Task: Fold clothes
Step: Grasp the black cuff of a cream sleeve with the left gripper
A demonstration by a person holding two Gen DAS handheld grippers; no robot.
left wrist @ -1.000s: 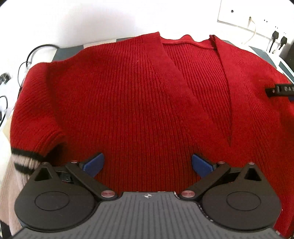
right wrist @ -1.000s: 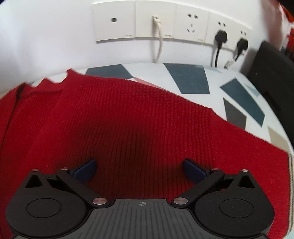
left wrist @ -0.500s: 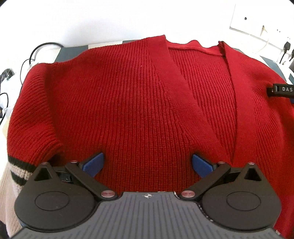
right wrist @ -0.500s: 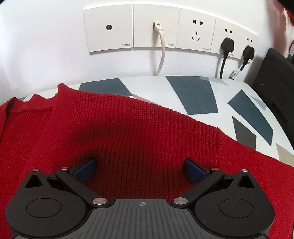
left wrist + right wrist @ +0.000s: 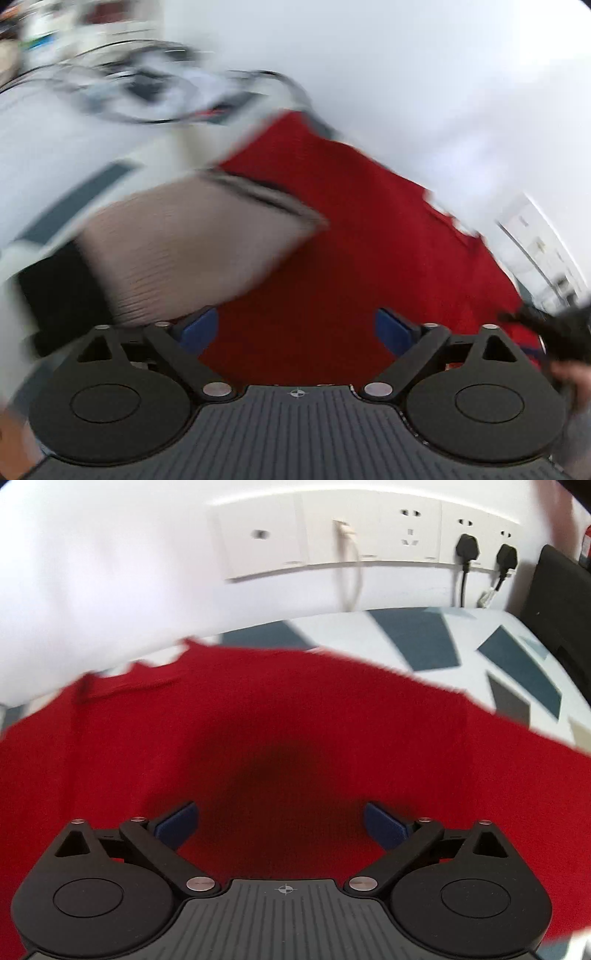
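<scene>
Your left gripper (image 5: 296, 326) has both blue pads wide apart, nothing between them; it is released. The red cardigan (image 5: 351, 266) fills the center and right of the left wrist view, directly in front of the pads and below them. At center left of that frame lies the beige sleeve part (image 5: 192, 236), w/ thin dark stripes at its upper edge and a black cuff (image 5: 62, 295) at lower left; its corner sits near your left pad. The pic is strongly blurred, so I cannot tell if the pads touch the knit.

Your right gripper (image 5: 279, 823) is also spread open, holding nothing. The cardigan (image 5: 295, 709) covers the whole middle and lower part of the right wrist view, w/ a dark shadow in front of the pads. Its upper edge runs across the patterned table (image 5: 424, 635).

Only the right view shows the wall sockets (image 5: 369, 535) at the top, a white cable (image 5: 351, 572) and two black plugs (image 5: 467, 546) at upper right. Only the left view shows the sleeve, tangled cables (image 5: 147, 92) at upper left (blurred), and at the right edge a dark object (image 5: 554, 332) that I cannot identify.
</scene>
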